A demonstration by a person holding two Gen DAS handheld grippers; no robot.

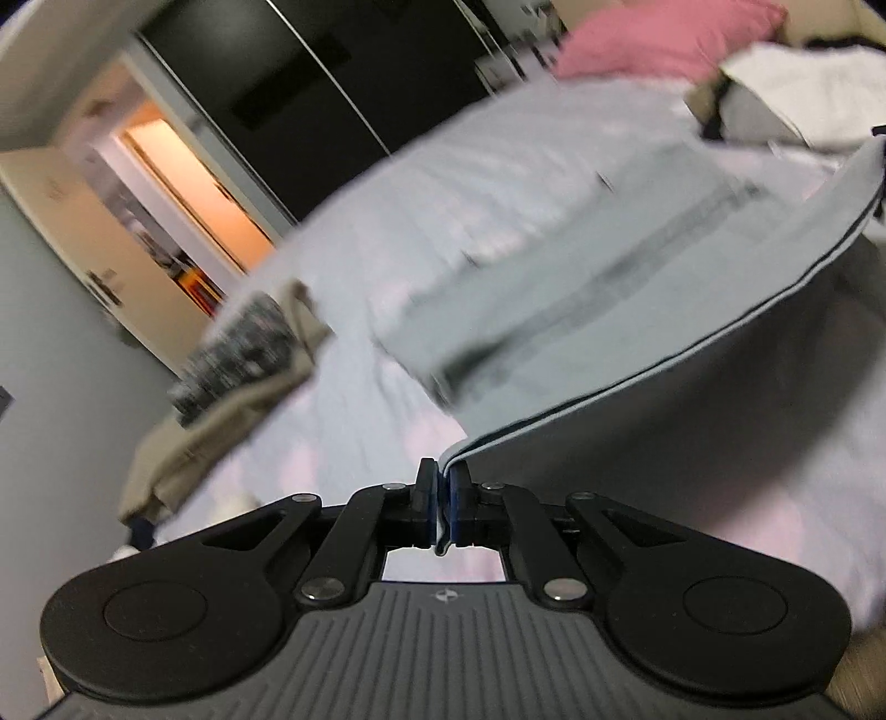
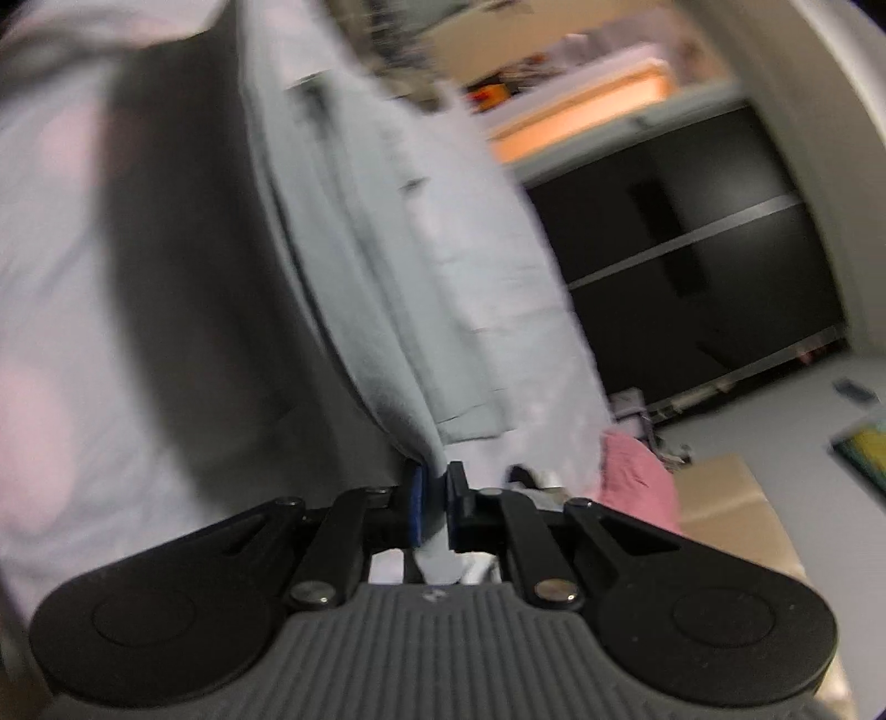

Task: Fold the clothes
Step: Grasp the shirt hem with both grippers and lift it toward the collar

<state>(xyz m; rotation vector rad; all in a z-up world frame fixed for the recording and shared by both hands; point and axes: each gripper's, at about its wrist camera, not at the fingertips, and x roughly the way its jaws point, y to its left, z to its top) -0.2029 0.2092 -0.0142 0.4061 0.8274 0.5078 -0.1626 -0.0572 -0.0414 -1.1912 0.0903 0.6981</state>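
Left gripper (image 1: 443,471): clenched on the grey garment's (image 1: 637,288) hem, lower centre.
Right gripper (image 2: 437,476): gripped the grey garment (image 2: 387,277), lower centre.
Bed (image 1: 354,421): beneath.

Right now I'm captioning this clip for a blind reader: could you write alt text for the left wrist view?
The left tool is shut on the piped edge of a grey garment, lifting it above a pale bed. A pink pillow lies beyond; the image is motion-blurred.

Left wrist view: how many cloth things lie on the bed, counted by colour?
Light grey garment with dark piping, held by both grippers: 1
Pink cushion: 1
Beige garment with dark patterned cloth on it: 1
Total: 3
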